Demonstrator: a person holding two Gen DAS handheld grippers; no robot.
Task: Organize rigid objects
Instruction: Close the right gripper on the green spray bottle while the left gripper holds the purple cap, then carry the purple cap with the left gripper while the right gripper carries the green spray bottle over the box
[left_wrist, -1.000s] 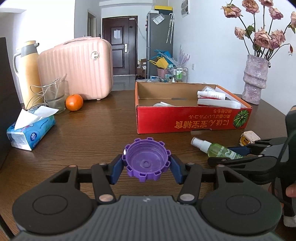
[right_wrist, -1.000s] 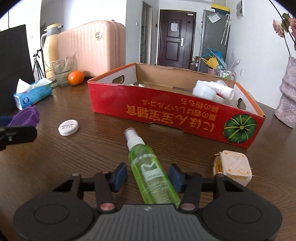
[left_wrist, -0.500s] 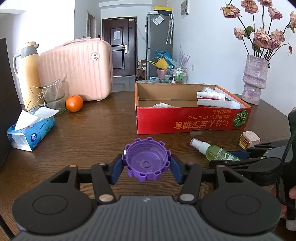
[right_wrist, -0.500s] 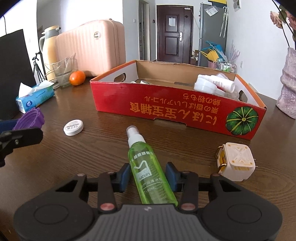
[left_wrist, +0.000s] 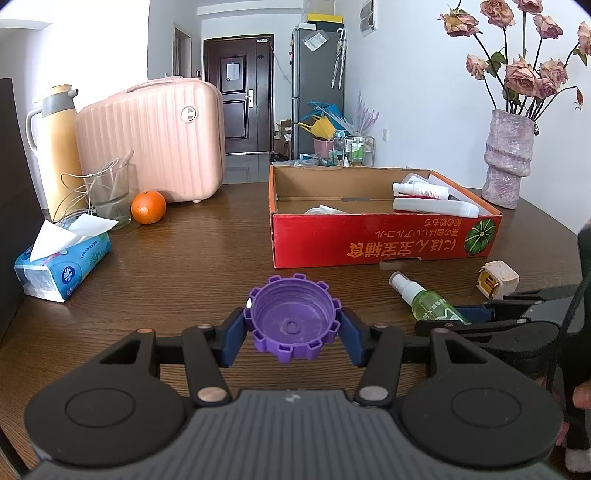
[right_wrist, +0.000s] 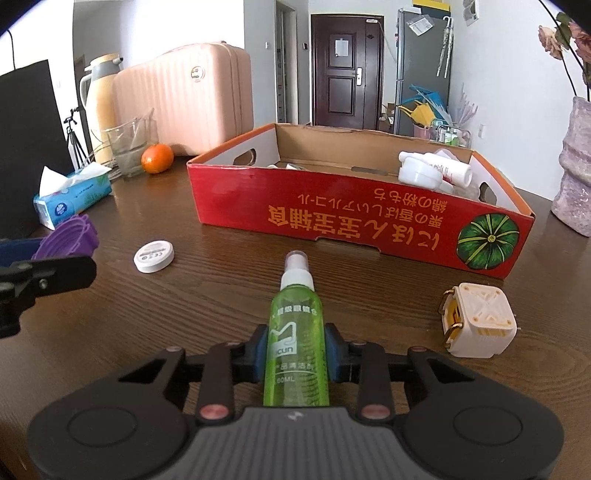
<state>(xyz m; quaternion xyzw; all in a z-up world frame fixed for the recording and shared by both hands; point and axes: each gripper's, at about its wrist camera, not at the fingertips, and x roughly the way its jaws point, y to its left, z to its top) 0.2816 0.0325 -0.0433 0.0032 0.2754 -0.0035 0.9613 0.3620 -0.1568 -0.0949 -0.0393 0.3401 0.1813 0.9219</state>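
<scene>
White round disc (right_wrist: 153, 256), right wrist view only

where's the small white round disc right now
In the right wrist view the small white round plastic disc lies flat on the brown wooden table, left of the green spray bottle and in front of the red cardboard box's left corner.

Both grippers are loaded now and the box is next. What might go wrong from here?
1. The right gripper pinches the green plastic spray bottle near its base, with the white nozzle end sticking out forward; the round body may pivot or slip on lifting.
2. The white and yellow cube-shaped plug adapter sits close beside that gripper and may get knocked.
3. The left gripper holds the purple ridged plastic cap by its rim, so it may slip out over the red cardboard box wall.
</scene>
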